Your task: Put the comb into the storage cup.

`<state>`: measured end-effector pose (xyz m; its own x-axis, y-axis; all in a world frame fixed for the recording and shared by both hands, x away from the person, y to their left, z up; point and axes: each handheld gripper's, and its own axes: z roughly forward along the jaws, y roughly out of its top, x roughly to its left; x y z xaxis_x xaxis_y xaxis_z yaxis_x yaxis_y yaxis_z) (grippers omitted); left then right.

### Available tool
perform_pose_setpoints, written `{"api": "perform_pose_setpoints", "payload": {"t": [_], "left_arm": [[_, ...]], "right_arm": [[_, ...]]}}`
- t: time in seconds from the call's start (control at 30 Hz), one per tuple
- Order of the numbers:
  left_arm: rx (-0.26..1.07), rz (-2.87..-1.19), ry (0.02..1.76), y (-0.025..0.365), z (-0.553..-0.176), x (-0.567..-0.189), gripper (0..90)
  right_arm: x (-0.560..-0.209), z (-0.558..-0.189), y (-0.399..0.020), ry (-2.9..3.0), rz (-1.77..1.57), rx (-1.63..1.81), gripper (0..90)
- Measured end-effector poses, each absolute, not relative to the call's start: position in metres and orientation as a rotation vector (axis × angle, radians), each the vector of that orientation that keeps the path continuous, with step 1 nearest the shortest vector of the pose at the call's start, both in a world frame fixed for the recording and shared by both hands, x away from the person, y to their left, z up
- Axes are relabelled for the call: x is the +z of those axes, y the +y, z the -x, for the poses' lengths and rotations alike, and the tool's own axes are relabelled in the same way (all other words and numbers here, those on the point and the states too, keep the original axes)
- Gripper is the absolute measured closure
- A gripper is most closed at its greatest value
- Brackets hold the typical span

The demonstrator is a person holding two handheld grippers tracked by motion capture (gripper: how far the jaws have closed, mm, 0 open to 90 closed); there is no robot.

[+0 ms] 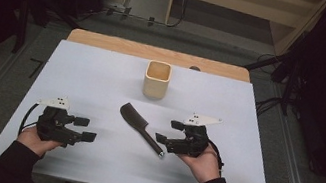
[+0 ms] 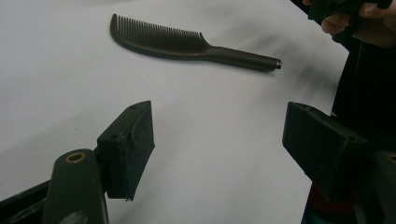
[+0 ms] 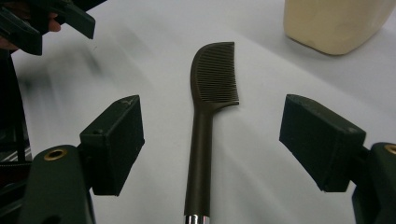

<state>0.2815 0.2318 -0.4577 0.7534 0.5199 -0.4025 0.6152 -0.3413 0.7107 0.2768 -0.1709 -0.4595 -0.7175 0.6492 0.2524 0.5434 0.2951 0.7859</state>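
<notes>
A dark brown comb (image 1: 140, 126) lies flat on the white table top (image 1: 102, 81), its toothed head toward the far left and its metal-tipped handle toward the near right. My right gripper (image 1: 167, 131) is open just right of the handle end; in the right gripper view the comb (image 3: 205, 126) runs up between the spread jaws of the right gripper (image 3: 212, 144). My left gripper (image 1: 85, 128) is open at the near left, well apart from the comb. In the left gripper view the comb (image 2: 187, 44) lies beyond the open left gripper (image 2: 224, 149).
A pale wooden square cup (image 1: 157, 80) stands upright behind the comb, seen also as the cup (image 3: 334, 23) at the top right of the right gripper view. The table's wooden far edge (image 1: 157, 52) borders a grey floor with cables.
</notes>
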Motion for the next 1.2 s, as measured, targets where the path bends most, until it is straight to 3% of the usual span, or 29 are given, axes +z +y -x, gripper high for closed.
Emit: {"api": "perform_pose_setpoints", "payload": {"t": [1.2], "left_arm": [[-0.131,-2.014,0.857,0.232,-0.283,-0.458,25.6]], "right_arm": [[-0.494,-0.269,-0.160,2.494,-1.157,1.262,21.9]]}}
